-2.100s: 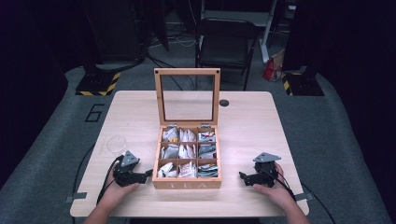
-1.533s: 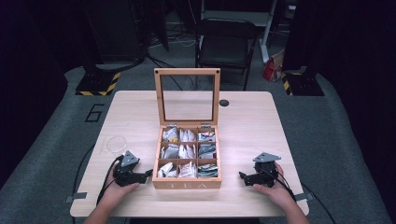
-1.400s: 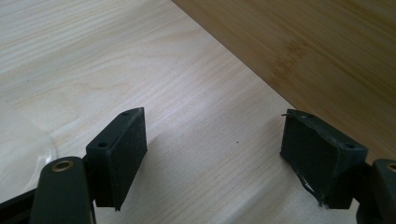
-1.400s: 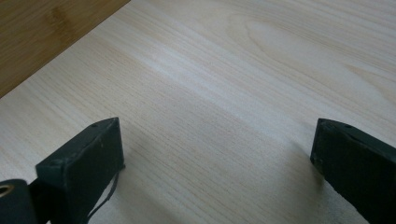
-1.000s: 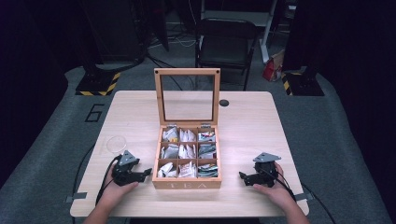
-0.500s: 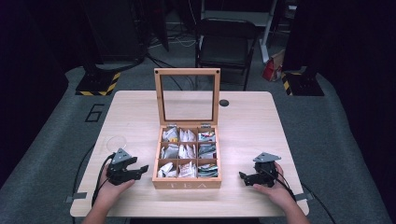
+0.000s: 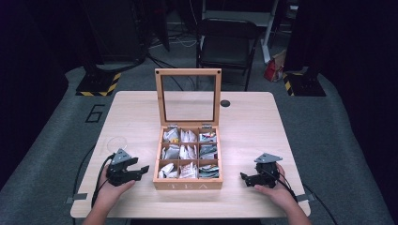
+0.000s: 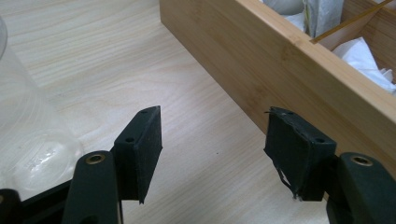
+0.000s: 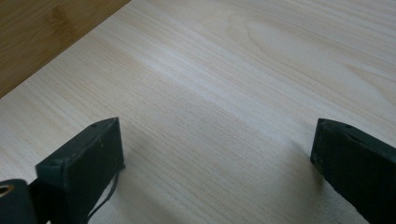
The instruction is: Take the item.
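- A square bamboo tea box (image 7: 188, 184) with "TEA" on its front wall sits at the middle of the pale wooden table (image 7: 244, 122), toward the person's edge; everything below is placed against this box.
- Its wood-framed clear lid (image 7: 188, 96) stands upright at the box's far side, open.
- Inside, thin dividers form nine compartments in three rows, each holding paper tea packets (image 7: 188, 154), mostly white with some green and dark ones on the right column.
- The left gripper (image 7: 138, 170), black with a grey three-cornered plate on top, is held in the person's left hand (image 7: 110, 190) just left of the box's near left corner, pointing toward the box wall.
- In the left gripper view its jaws stand apart with nothing between them; the right-hand pad is very near the box's side wall (image 8: 299, 88), though contact cannot be judged.
- A clear plastic cup (image 8: 28, 140) stands just left of that gripper, away from the box.
- The right gripper (image 7: 245, 178), in the right hand (image 7: 277, 192), rests to the right of the box, clearly apart from it, tips pointing toward it.
- Its jaws are spread wide over bare tabletop, empty.
- A small dark round spot (image 7: 225, 103) lies on the table beyond the box, right of the lid.
- A dark folding chair (image 7: 228, 44) stands on the floor past the table, behind the lid.
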`<state>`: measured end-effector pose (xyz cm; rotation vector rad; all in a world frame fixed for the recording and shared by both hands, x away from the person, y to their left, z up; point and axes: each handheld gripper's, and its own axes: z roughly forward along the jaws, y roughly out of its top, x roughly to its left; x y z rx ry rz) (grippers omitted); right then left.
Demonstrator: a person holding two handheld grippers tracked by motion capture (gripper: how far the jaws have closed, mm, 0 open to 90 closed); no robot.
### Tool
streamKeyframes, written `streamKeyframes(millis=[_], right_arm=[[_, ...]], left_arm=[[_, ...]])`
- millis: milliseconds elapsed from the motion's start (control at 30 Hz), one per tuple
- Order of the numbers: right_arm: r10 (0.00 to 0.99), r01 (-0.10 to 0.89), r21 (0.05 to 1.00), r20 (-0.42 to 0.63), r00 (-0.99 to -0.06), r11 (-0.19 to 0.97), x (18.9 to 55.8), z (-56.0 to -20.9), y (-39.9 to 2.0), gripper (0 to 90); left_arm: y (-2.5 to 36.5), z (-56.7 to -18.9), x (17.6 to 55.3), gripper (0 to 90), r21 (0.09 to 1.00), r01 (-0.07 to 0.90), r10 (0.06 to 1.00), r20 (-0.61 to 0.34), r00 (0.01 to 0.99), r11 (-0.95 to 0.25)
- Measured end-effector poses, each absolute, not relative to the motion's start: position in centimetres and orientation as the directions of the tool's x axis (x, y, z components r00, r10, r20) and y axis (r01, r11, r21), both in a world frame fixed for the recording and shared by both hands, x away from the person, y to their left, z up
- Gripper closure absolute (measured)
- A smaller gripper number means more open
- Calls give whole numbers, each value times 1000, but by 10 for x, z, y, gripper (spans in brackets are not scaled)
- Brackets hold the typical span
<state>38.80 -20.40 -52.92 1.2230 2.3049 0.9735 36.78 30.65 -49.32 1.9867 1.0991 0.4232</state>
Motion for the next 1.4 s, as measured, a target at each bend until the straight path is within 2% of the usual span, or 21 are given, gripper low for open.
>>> streamKeyframes(millis=[700,1400], right_arm=[[826,582,714,8,-564,390,388,-529,-204,18],[826,581,714,8,-564,390,388,-529,-204,18]], left_arm=[[304,-466,373,452,803,530,818,-97,566,-271],[293,-442,384,461,820,489,800,-66,596,-298]])
